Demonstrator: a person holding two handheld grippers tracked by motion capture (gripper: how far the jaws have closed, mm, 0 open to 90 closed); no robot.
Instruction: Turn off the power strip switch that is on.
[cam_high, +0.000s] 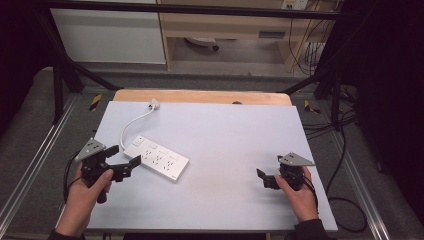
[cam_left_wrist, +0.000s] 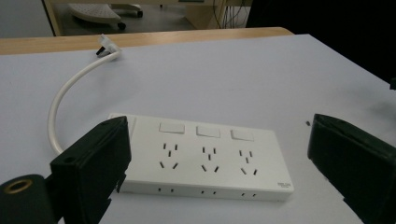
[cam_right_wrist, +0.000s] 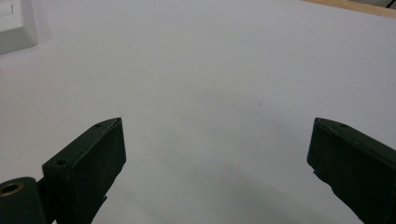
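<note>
A white power strip (cam_high: 156, 158) with three switches and three socket groups lies on the white board (cam_high: 225, 135), left of centre. Its white cable (cam_high: 131, 123) curves back to a plug (cam_high: 154, 104) near the far edge. My left gripper (cam_high: 125, 159) is open, held just left of the strip's near end; in the left gripper view the power strip (cam_left_wrist: 205, 158) lies between and just beyond the two black jaws. My right gripper (cam_high: 262, 177) is open above bare board at the right, holding nothing. A corner of the power strip (cam_right_wrist: 16, 23) shows far off in the right gripper view.
The board rests on a wooden table (cam_high: 200, 96) whose edge shows at the back. Black frame bars (cam_high: 60, 75) stand around it, with cables (cam_high: 340, 150) on the floor at the right. A wooden cabinet (cam_high: 225, 30) stands behind.
</note>
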